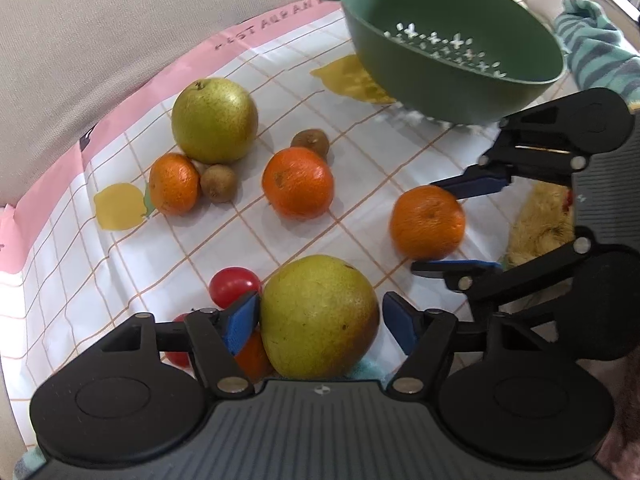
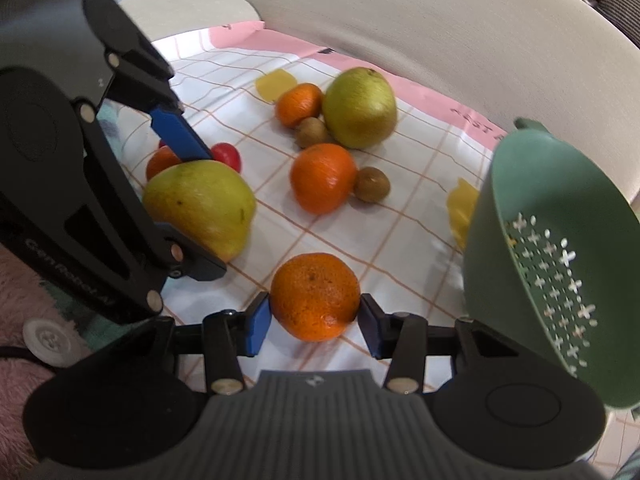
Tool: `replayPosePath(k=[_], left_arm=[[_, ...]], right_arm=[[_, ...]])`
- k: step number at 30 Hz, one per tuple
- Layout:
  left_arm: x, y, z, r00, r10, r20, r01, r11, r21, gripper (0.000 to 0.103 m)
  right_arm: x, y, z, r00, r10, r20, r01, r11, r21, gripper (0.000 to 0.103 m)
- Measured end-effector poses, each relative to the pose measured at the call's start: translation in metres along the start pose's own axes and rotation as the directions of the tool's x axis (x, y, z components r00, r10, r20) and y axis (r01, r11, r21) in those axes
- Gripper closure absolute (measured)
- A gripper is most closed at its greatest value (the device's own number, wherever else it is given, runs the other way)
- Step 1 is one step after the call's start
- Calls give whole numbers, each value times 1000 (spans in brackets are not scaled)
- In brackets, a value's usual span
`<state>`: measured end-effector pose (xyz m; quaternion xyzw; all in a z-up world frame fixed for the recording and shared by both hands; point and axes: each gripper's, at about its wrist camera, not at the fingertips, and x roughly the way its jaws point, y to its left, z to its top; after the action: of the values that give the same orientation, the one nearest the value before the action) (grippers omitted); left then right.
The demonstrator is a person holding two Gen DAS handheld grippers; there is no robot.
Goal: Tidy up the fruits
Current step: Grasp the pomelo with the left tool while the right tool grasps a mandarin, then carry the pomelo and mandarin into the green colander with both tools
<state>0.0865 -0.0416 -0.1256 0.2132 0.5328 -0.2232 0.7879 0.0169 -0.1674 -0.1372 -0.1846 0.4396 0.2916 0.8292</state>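
Fruit lies scattered on the checked cloth (image 1: 280,248), green colander (image 1: 452,52) empty; left gripper (image 1: 320,322) brackets a pear (image 1: 320,316), right gripper (image 2: 316,320) a tangerine (image 2: 316,296), neither visibly clamped

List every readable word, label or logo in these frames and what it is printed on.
"GenRobot.AI": white lettering on the left gripper body, right wrist view.
Dark print on the cloth's pink border: seen mirrored and partial, not readable.
Small round emblem on each gripper housing: no text.
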Motion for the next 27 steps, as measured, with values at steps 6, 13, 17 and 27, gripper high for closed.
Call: replayPosePath(k=[6,13,17,27], left_arm=[[1,2,1,1000,3,1,-3,1000,-25,29],[-9,2,-1,999,41,27,-39,997,-68,29],[-23,4,-4,996,61,65,-53,992,-118,29],[-68,8,-1,985,52,167,-9,969,-248,29]], right_arm=[[2,2,0,1000,-12,-2,12,1000,-10,58],[0,-2,-1,1000,0,10,0,999,46,59],[-8,-3,-2,999,-8,34,6,998,64,59],[-49,-4,-5,986,-62,157,45,993,109,60]])
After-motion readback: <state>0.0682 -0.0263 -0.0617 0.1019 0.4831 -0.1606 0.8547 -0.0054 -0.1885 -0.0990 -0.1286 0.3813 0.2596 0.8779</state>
